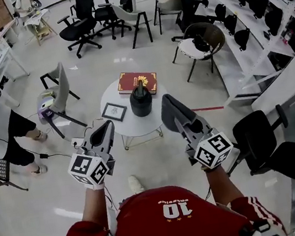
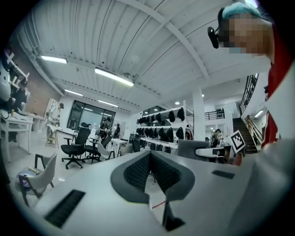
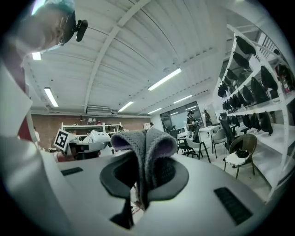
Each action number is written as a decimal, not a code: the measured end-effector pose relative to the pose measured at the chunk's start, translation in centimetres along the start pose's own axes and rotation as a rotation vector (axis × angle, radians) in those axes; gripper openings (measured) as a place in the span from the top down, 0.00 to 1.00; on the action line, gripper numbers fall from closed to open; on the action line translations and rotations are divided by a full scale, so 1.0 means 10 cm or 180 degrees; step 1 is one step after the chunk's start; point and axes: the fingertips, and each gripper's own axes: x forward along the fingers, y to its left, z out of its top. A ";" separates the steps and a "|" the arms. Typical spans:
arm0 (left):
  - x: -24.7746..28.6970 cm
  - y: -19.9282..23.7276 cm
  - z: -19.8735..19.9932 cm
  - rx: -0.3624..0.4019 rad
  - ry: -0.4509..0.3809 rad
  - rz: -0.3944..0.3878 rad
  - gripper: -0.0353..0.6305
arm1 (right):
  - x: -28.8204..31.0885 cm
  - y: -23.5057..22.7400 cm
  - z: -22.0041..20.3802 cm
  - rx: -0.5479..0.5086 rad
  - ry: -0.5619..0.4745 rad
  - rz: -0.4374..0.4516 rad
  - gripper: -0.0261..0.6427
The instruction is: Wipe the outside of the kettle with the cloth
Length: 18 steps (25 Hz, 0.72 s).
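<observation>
A black kettle (image 1: 141, 101) stands upright on the small round white table (image 1: 129, 125) ahead of me. Both grippers are held up over the floor short of the table and point toward it. In the right gripper view, my right gripper (image 3: 142, 159) is shut on a folded grey cloth (image 3: 144, 144) that sticks up past the jaw tips. Seen from the head view, the right gripper (image 1: 169, 108) hangs just right of the kettle and apart from it. My left gripper (image 1: 107, 130), (image 2: 150, 156) is shut with nothing between its pads. The kettle shows in neither gripper view.
A red book (image 1: 137, 81) lies behind the kettle and a small framed picture (image 1: 114, 112) to its left. A grey chair (image 1: 57, 94) and a person (image 1: 14, 133) are at left, a black chair (image 1: 261, 130) at right, and shelves (image 1: 255, 7) along the right wall.
</observation>
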 end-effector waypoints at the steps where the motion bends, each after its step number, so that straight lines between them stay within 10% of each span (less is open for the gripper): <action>1: -0.01 -0.02 0.02 0.0007 -0.0014 0.0003 0.94 | -0.02 0.01 0.03 -0.0037 -0.0014 -0.0007 0.89; 18: -0.11 -0.13 0.04 -0.0008 -0.0051 0.0060 0.94 | -0.10 0.10 0.12 -0.0243 0.0013 -0.0051 0.89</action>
